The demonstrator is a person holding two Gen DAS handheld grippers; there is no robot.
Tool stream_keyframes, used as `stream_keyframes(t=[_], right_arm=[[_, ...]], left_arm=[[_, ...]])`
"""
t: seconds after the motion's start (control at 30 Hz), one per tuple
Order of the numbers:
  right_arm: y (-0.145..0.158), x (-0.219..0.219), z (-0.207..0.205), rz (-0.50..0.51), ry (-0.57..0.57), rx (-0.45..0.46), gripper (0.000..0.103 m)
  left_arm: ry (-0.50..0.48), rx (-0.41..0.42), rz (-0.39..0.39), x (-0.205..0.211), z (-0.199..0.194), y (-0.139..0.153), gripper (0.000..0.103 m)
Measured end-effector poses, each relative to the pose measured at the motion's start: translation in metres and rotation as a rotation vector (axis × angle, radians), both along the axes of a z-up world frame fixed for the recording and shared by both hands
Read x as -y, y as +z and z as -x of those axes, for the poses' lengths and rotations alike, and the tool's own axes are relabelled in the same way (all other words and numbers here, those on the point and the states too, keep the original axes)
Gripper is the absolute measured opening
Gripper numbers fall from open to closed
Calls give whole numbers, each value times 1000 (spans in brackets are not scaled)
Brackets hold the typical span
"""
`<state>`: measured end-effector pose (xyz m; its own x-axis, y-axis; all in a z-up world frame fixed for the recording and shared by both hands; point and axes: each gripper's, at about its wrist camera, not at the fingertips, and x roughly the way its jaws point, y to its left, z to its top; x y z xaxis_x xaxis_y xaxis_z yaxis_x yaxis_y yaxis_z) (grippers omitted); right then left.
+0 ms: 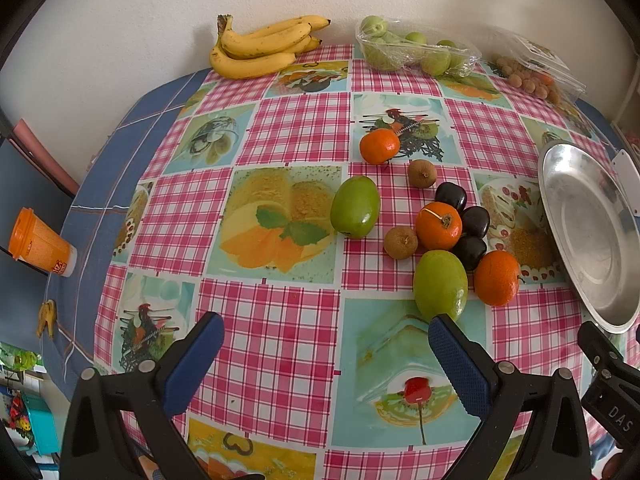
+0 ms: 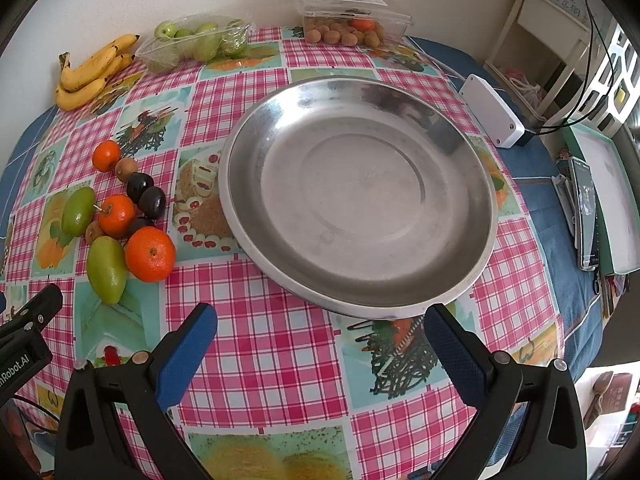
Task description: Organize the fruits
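A cluster of loose fruit lies on the checked tablecloth: tangerines (image 1: pixel 438 225), green oval fruits (image 1: pixel 440 285), dark plums (image 1: pixel 451 196) and small brown fruits (image 1: pixel 401 242). The same cluster shows at the left of the right wrist view, with a tangerine (image 2: pixel 150 254) nearest. An empty steel plate (image 2: pixel 360 196) sits right of the fruit; its rim shows in the left wrist view (image 1: pixel 580 240). My left gripper (image 1: pixel 326 344) is open and empty, just short of the nearest green fruit. My right gripper (image 2: pixel 320 336) is open and empty at the plate's near rim.
Bananas (image 1: pixel 260 46), a clear tray of green fruit (image 1: pixel 416 50) and a clear box of brown fruit (image 2: pixel 352 20) stand along the wall. An orange cup (image 1: pixel 38 242) sits at the left table edge. A white box (image 2: pixel 492 110) and a phone (image 2: pixel 586 216) lie right of the plate.
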<state>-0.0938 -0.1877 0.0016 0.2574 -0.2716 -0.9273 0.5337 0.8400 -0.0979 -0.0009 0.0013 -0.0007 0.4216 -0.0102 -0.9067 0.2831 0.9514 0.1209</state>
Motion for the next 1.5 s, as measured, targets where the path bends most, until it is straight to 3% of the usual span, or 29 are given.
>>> stream_keyframes(t=[1.1,1.37,1.5], right_arm=[[-2,-1,-2,-2,3,-6,103],[6,-3,-5,-26,12,53,103],[12,-5,-11,-89,31,99,103]], left_arm=[[-3,1,7,0,1,0,103],[29,34,107,-6,-5,10,103],[64,20,193,-12,-14,14,103]])
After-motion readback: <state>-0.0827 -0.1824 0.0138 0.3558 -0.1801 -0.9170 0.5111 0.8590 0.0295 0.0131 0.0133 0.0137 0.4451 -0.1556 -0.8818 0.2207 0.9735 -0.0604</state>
